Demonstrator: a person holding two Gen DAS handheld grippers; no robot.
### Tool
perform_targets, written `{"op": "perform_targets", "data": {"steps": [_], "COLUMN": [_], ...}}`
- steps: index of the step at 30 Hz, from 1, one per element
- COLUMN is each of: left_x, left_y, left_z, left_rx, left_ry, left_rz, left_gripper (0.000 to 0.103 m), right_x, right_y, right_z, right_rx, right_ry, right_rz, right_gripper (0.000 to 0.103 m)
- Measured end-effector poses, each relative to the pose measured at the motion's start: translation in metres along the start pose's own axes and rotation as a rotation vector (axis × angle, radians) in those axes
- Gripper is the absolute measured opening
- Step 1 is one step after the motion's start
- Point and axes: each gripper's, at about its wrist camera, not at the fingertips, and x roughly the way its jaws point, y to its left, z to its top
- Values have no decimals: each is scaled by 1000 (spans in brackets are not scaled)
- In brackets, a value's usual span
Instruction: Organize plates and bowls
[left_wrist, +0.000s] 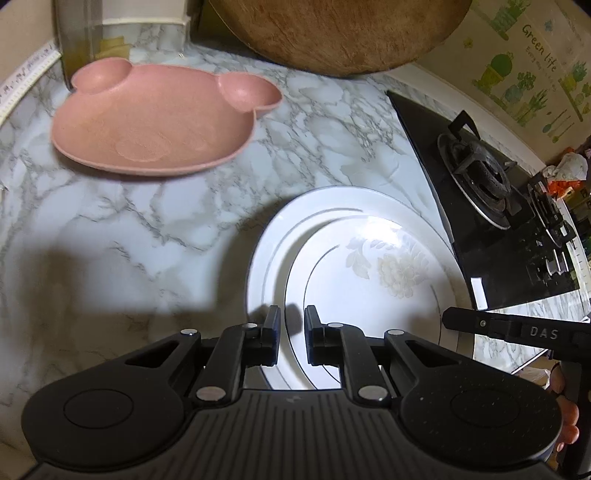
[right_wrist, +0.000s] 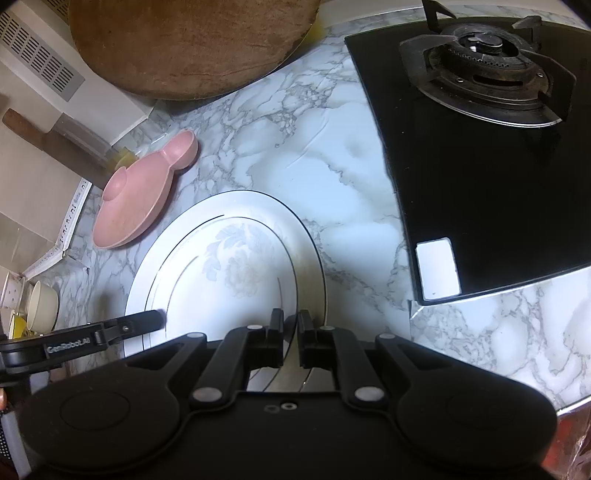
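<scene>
Two white plates sit stacked on the marble tabletop: the flowered plate lies inside the bigger white plate, just beside the black stove. The pink bear-shaped plate rests apart from them, nearer the wall.

The left view alone catches the wall sticker reading "Green life", and the side of the right claw marked "DAS". The right view alone shows cream bowls at the tabletop's far left edge, a vent grille on the wall, and the left claw coming in from the side with "GenRobot.AI" printed on it. Both views take in the round wooden board leaning at the back.

Left claw: fingers a narrow gap apart, the flowered plate's rim running through that gap, though whether the pads actually press it, I can't tell. Right claw: the same, fingers nearly together straddling the plates' near rim, contact not clear from here.
</scene>
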Motion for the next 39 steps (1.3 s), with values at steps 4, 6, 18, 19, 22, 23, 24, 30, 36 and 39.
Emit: {"op": "perform_targets", "data": {"steps": [4, 6, 18, 19, 22, 23, 24, 30, 36, 39], "left_x": [-11, -14, -31, -33, -39, -41, -43, -56, -72, -84], "left_y": [3, 3, -3, -3, -6, -7, -7, -5, 3, 7], "left_z": [3, 3, -4, -5, -5, -5, -6, -8, -6, -6], "left_rx": [8, 9, 38, 42, 56, 62, 63, 61, 52, 49], "left_ry": [-31, -42, -99, -104, -122, -128, -135, -165, -206, -258], "left_rz": [11, 15, 31, 33, 38, 39, 41, 39, 38, 51], "left_gripper": [13, 13, 13, 13, 13, 13, 13, 14, 33, 65], "right_x": [5, 6, -2, -4, -15, -19, -22, -45, -57, -57], "right_y": [-1, 0, 9, 10, 15, 17, 20, 44, 69, 80], "right_z": [2, 3, 4, 4, 3, 2, 2, -1, -2, -1], "right_rx": [0, -4, -73, -84, -108, -118, -130, -183, -223, -223], "right_ry": [8, 5, -20, -30, -60, -71, -82, -151, -203, -218], "right_rz": [17, 16, -11, -13, -12, -11, -9, 11, 14, 21], "right_gripper": [9, 9, 19, 21, 30, 32, 37, 55, 69, 75]}}
